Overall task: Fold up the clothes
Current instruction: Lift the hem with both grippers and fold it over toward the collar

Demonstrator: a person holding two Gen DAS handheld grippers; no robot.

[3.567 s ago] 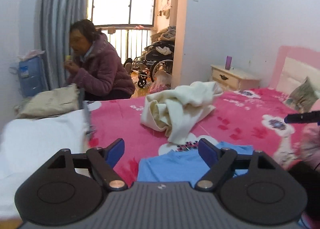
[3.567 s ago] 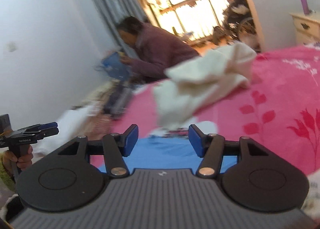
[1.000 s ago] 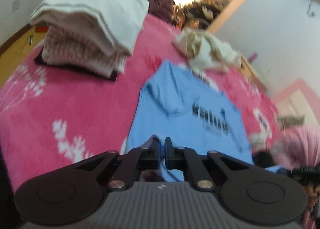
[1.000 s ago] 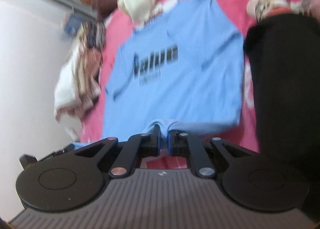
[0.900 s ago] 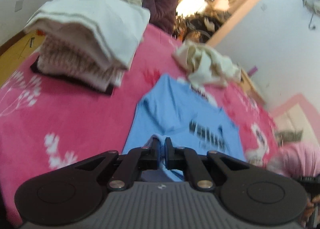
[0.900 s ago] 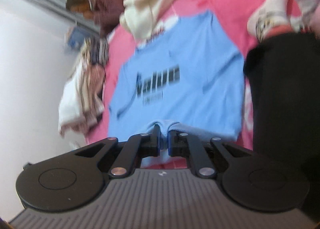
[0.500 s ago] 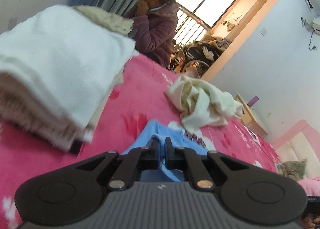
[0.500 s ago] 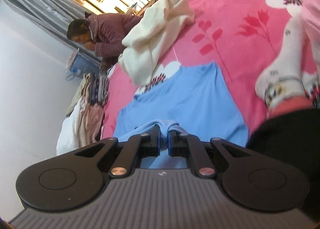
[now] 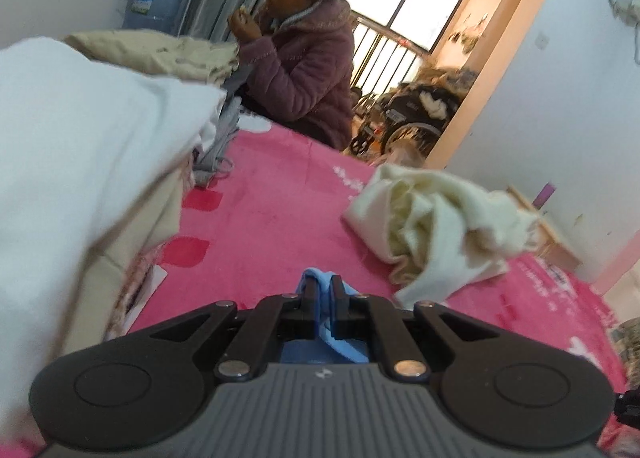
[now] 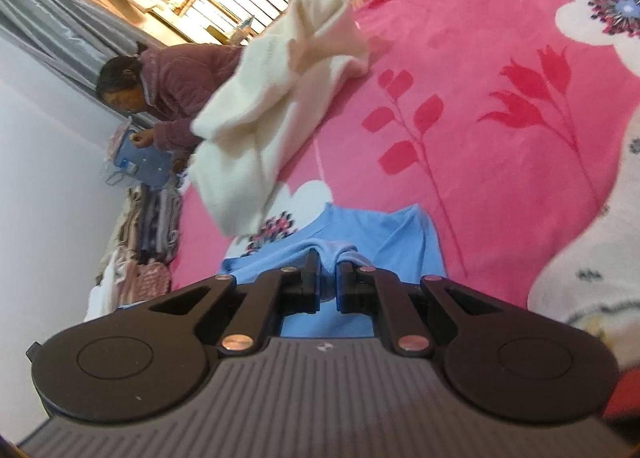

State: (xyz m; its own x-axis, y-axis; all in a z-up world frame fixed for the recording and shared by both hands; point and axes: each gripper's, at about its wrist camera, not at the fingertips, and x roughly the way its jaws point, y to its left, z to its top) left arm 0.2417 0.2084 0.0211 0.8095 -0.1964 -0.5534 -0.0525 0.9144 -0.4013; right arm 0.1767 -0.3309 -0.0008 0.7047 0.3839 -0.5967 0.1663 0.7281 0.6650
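Observation:
A light blue T-shirt (image 10: pixel 384 234) lies on the pink flowered bed cover (image 10: pixel 500 106). My right gripper (image 10: pixel 328 270) is shut on a bunched edge of it, low over the bed. My left gripper (image 9: pixel 323 290) is shut on another edge of the same blue T-shirt (image 9: pixel 320 278), of which only a small fold shows between the fingers. A crumpled cream garment (image 9: pixel 436 218) lies on the bed just beyond the shirt; it also shows in the right wrist view (image 10: pixel 276 106).
A tall stack of folded clothes (image 9: pixel 80 162) stands close on the left. A person in a purple jacket (image 9: pixel 304 62) sits at the far side of the bed. A wheelchair (image 9: pixel 412 114) and a bedside cabinet (image 9: pixel 556 234) stand behind.
Both grippers, shut on the blue shirt's edge, have carried it forward and down toward the far end of the shirt. Much less of the shirt shows now. The printed front is out of sight.

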